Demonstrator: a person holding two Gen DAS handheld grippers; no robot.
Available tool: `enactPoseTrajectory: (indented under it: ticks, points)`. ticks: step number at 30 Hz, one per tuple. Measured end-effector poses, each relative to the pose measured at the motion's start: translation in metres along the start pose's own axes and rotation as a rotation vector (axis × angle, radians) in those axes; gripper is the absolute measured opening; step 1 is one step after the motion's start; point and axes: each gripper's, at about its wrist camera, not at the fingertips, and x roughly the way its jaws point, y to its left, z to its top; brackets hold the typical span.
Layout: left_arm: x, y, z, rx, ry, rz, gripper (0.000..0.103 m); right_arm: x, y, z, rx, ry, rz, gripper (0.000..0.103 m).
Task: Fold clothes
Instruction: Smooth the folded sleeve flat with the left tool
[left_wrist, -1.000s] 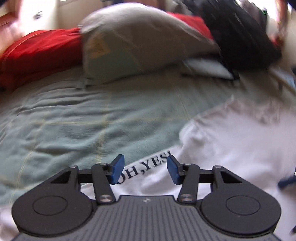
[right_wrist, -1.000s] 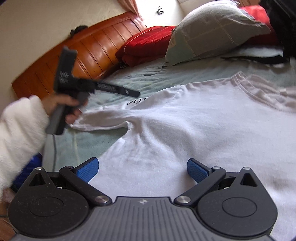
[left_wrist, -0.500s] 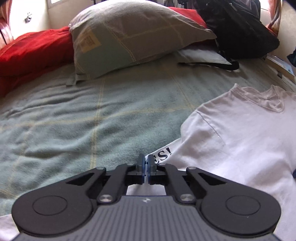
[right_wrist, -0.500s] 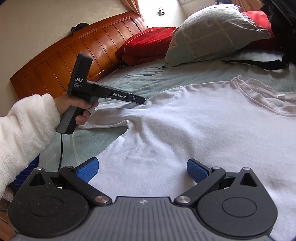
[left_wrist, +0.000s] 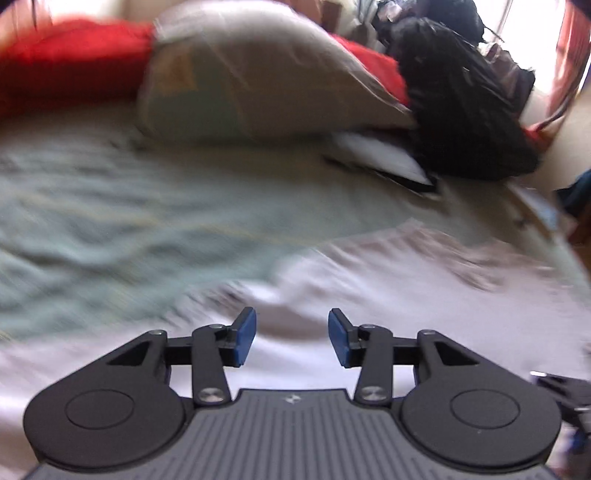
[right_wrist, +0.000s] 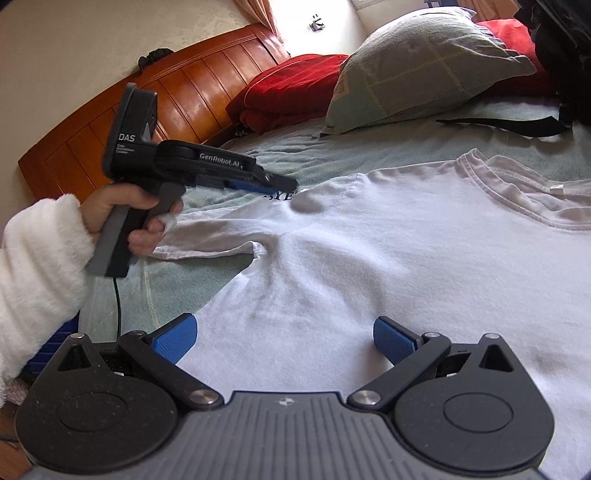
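Lying spread flat across a pale green bedspread (right_wrist: 280, 144), the white T-shirt (right_wrist: 388, 251) fills the middle and right of the right wrist view, its collar (right_wrist: 517, 181) toward the pillows and one short sleeve (right_wrist: 207, 236) stretched out to the left. At the far left, a hand (right_wrist: 118, 210) in a fluffy white sleeve (right_wrist: 40, 266) grips the handle of the left gripper (left_wrist: 291, 336), whose tip sits over the shoulder edge of the shirt beside dark printed lettering (right_wrist: 284, 195). Its own camera, blurred by motion, shows the blue pads (left_wrist: 243, 336) parted with a clear gap and only white fabric beneath them, nothing caught between. Behind it runs a wooden headboard (right_wrist: 177, 99), then a red pillow (right_wrist: 291, 85), then a grey-green checked pillow (right_wrist: 424, 70), with a black backpack (right_wrist: 554, 48) at the far right. In the foreground, the right gripper (right_wrist: 284, 339) hovers over the lower body of the shirt, jaws spread wide and gripping nothing.
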Motion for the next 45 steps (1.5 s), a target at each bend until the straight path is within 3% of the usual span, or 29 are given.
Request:
enactPoseTrajectory:
  ticks: [3, 10, 12, 14, 16, 21, 28, 31, 34, 45]
  points:
    - [0.029, -0.003, 0.005, -0.040, 0.039, 0.026, 0.044, -0.001, 0.001, 0.000, 0.000, 0.000, -0.002, 0.103]
    - [0.058, 0.004, 0.042, -0.139, -0.052, 0.123, 0.042, -0.002, 0.002, 0.000, 0.003, -0.004, -0.005, 0.103]
    - [0.047, -0.002, 0.042, -0.126, -0.070, 0.101, 0.043, -0.004, 0.002, 0.000, 0.006, -0.007, -0.003, 0.103]
    - [0.031, -0.011, 0.035, -0.101, -0.084, 0.067, 0.055, -0.005, 0.001, 0.000, 0.010, -0.010, -0.001, 0.103]
    - [0.020, -0.020, 0.027, -0.077, -0.054, 0.032, 0.063, -0.006, 0.001, 0.000, 0.013, -0.012, -0.004, 0.103]
    - [0.033, -0.032, 0.011, -0.060, 0.033, -0.068, 0.068, -0.005, 0.002, 0.001, 0.015, -0.012, -0.007, 0.103]
    - [0.056, -0.032, 0.030, -0.063, -0.022, 0.073, 0.064, -0.002, 0.002, 0.000, 0.010, -0.014, -0.011, 0.103]
    - [0.020, -0.027, 0.035, -0.075, -0.079, 0.055, 0.068, -0.002, 0.001, 0.000, 0.015, -0.015, -0.008, 0.103]
    - [-0.019, -0.011, 0.031, -0.117, -0.111, 0.060, 0.075, -0.002, 0.000, -0.001, 0.023, -0.017, -0.004, 0.103]
    - [-0.019, 0.082, 0.001, -0.380, -0.071, 0.169, 0.076, 0.001, 0.000, -0.002, 0.024, -0.016, -0.012, 0.103]
